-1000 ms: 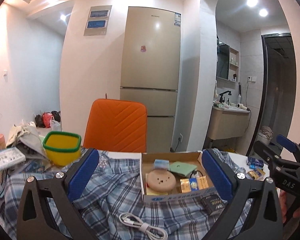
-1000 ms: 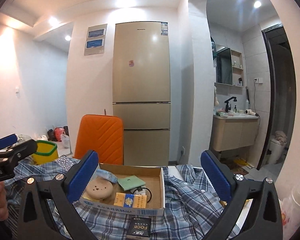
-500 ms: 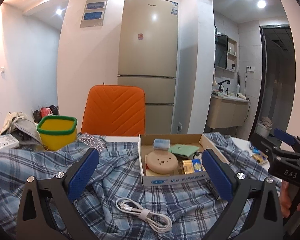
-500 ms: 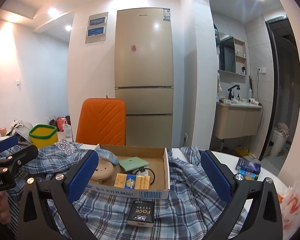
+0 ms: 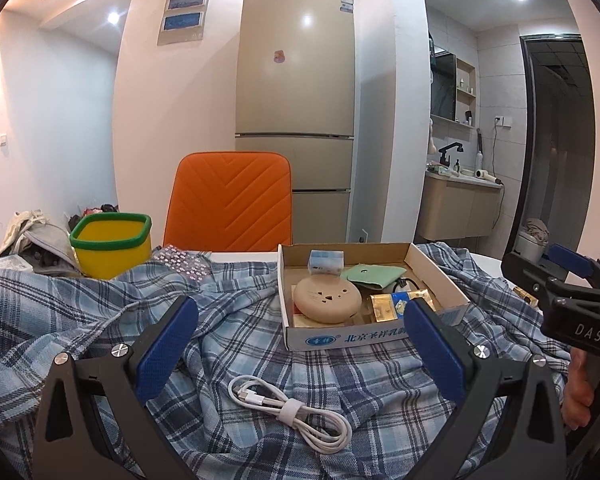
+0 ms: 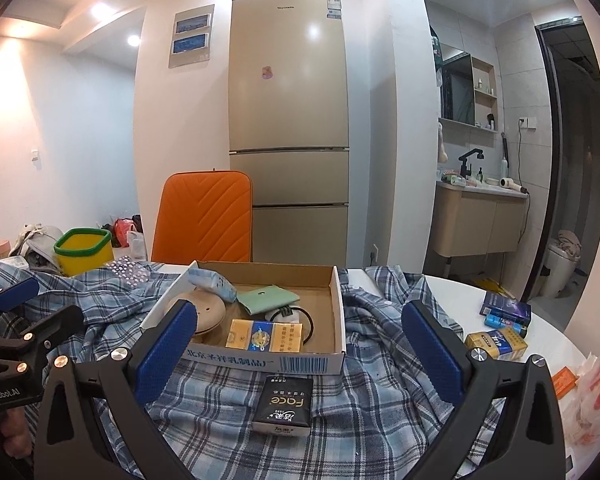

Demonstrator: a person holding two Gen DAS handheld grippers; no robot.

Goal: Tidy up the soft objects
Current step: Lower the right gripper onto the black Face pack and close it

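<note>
So the plaid shirt [image 5: 260, 344] is spread rumpled over the table, right under both grippers. Left gripper [image 5: 300, 344] has its fingers wide apart, holding nothing, with a coiled white cable [image 5: 288, 408] lying on the cloth between them. Right gripper [image 6: 300, 344] is spread too, a black tissue pack [image 6: 284, 406] between its fingers and the cardboard box [image 6: 260, 360] just ahead on the shirt.

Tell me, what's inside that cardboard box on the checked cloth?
The cardboard box holds a round beige disc, a green pouch, yellow packets, a small blue-white pack and a black cord. Anything beneath them is hidden.
</note>
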